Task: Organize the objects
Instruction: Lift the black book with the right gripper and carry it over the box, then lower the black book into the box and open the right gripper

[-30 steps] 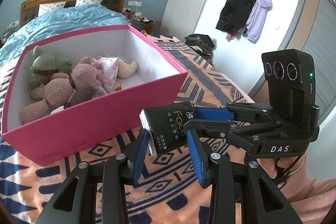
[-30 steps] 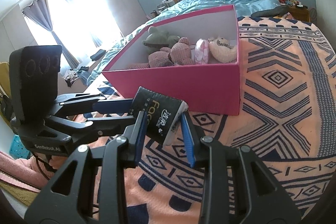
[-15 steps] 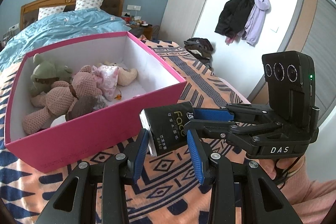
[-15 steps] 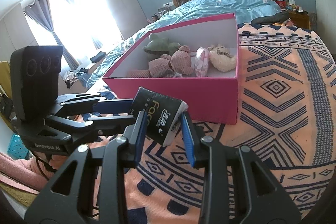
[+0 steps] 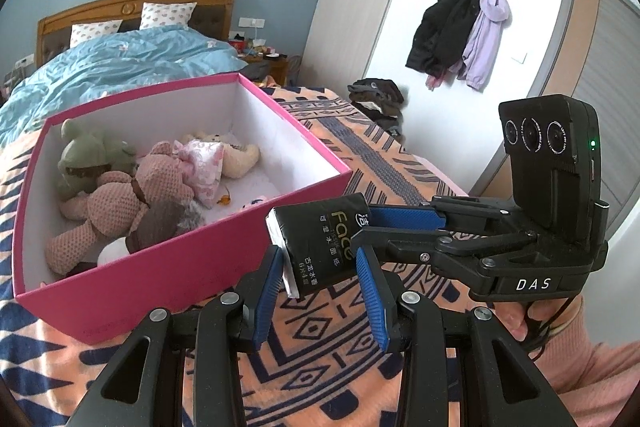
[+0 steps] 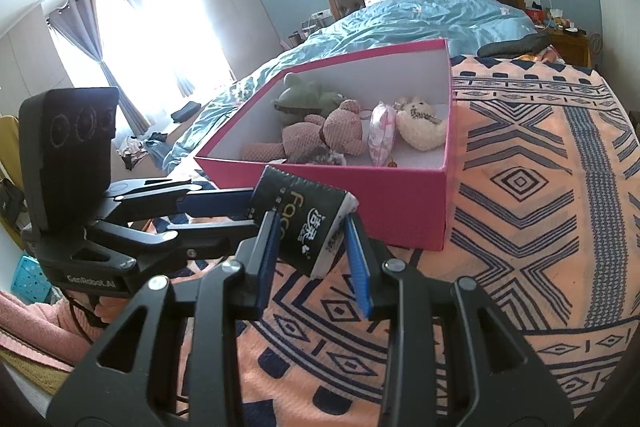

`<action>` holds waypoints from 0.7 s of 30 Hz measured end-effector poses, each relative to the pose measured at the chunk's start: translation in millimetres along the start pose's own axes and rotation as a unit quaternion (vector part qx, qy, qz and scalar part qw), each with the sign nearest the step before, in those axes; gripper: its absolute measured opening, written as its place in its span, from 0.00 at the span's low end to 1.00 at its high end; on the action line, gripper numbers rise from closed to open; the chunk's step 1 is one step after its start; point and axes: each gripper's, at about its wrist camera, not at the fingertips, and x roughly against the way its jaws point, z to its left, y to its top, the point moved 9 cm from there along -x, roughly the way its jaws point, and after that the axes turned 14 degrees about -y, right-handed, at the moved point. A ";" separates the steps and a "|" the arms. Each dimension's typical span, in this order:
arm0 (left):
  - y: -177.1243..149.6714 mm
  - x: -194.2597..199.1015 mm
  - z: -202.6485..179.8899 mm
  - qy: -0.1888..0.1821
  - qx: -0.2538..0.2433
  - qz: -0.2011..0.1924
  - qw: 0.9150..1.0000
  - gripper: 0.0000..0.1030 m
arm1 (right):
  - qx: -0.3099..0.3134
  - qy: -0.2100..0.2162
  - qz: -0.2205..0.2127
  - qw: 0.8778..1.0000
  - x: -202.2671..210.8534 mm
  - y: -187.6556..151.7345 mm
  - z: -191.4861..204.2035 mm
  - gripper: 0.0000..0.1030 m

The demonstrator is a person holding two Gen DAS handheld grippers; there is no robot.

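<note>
Four soft toys (image 5: pixel 132 187) already lie in the pink box (image 5: pixel 168 263) on the bed (image 6: pixel 540 227). Left hand-held gripper (image 5: pixel 318 267) and right hand-held gripper (image 6: pixel 312 239) both clamp the black tissue pack (image 5: pixel 324 239), airborne just short of the box's near wall; boxing it remains.

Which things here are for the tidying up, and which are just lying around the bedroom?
For the tidying:
black soft tissue pack, held by both grippers
left gripper
right gripper
pink cardboard box
plush toys already in it, like the pink knitted bear and green plush frog

Just lying around:
black and lilac coats on the wall hook
blue duvet
folded dark clothes
</note>
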 end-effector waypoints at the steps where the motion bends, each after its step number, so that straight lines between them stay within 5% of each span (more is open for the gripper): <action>1: 0.6 0.1 -0.5 0.000 0.000 0.000 1.000 0.37 | 0.002 -0.001 -0.001 1.000 0.4 1.1 0.0 0.35; 21: 13.8 1.0 -3.3 -0.004 -0.009 -0.013 1.000 0.36 | 0.006 0.002 -0.016 1.000 5.3 17.5 -3.4 0.35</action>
